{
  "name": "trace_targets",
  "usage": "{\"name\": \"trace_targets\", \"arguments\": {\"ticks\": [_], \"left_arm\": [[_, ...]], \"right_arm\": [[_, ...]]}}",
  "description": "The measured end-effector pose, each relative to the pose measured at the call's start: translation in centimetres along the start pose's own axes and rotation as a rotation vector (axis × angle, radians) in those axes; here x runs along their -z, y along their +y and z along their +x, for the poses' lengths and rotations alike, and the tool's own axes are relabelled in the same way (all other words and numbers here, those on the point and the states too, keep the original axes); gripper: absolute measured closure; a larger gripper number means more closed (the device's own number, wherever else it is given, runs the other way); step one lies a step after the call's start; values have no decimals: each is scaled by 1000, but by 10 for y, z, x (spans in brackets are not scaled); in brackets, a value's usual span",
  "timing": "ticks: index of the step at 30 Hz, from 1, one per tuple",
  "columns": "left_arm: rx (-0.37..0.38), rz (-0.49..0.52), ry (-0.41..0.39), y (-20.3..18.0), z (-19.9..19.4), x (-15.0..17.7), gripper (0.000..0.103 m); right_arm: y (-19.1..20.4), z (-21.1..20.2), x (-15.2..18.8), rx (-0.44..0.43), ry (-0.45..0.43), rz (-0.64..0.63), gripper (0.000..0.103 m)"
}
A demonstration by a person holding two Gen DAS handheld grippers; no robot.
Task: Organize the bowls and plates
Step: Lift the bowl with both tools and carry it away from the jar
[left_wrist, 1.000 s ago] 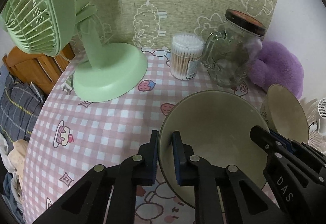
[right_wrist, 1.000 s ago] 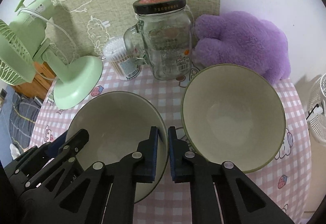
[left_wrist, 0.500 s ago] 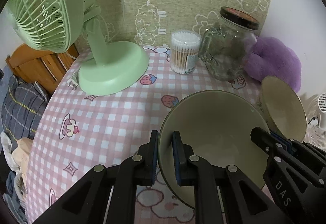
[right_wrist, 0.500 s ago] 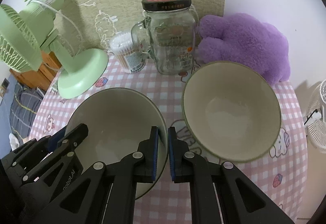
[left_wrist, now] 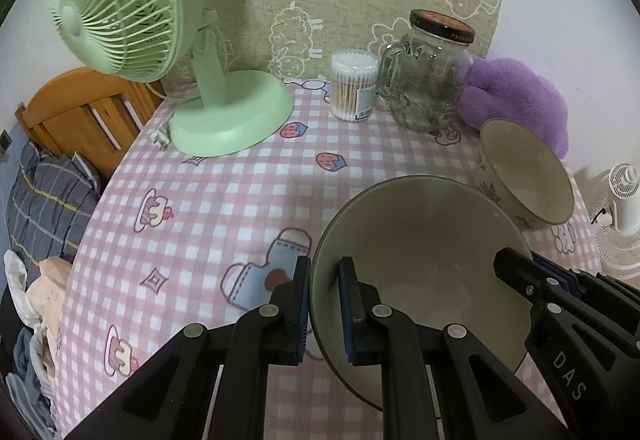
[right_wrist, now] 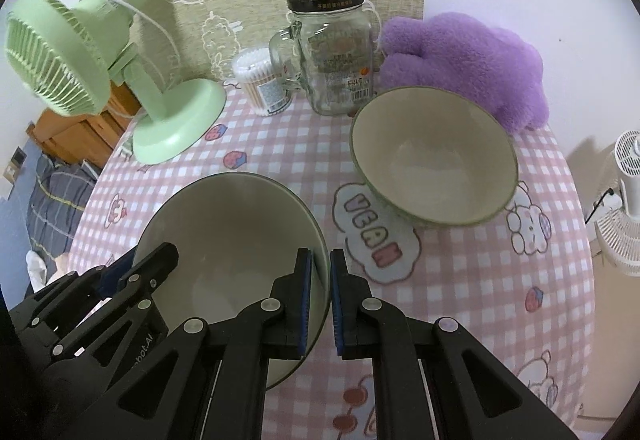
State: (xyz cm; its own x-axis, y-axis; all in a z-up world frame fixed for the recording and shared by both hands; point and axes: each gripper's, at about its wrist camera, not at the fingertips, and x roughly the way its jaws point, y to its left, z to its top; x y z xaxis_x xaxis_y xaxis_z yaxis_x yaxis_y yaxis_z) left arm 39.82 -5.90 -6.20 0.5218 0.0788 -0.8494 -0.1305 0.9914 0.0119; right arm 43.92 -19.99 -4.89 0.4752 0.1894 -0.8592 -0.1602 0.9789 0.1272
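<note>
A large cream bowl with a green rim [left_wrist: 420, 252] [right_wrist: 232, 228] is held between both grippers just above the pink checked tablecloth [left_wrist: 208, 192]. My left gripper [left_wrist: 324, 280] is shut on its left rim, one pad inside and one outside. My right gripper [right_wrist: 320, 268] is shut on its right rim the same way. In each wrist view the other gripper shows at the bowl's far rim. A second cream bowl [left_wrist: 524, 176] [right_wrist: 432, 156] stands on the cloth to the right, apart from the held one.
Along the back stand a green desk fan [left_wrist: 224, 112], a tub of cotton swabs [left_wrist: 354, 88], a glass mug jar with a black lid [right_wrist: 336, 52] and a purple plush [right_wrist: 472, 60]. A bed lies left of the table edge, and a white fan [right_wrist: 624, 200] stands on the right.
Both grippers have drawn back toward the near side with the bowl held between them. The fan, jar and second bowl now sit farther off and have not moved.
</note>
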Motion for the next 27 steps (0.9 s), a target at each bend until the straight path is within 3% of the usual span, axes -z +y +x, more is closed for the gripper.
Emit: {"name": "trace_targets", "arguments": {"ticks": [16,27], "left_arm": [[67,23,-33,19,-64,20,92],[106,58,-51,42,-108,46,92]], "right_arm": [[29,-74,21,40,-49,5,91],[55,-117,53,75,-69,21,91]]}}
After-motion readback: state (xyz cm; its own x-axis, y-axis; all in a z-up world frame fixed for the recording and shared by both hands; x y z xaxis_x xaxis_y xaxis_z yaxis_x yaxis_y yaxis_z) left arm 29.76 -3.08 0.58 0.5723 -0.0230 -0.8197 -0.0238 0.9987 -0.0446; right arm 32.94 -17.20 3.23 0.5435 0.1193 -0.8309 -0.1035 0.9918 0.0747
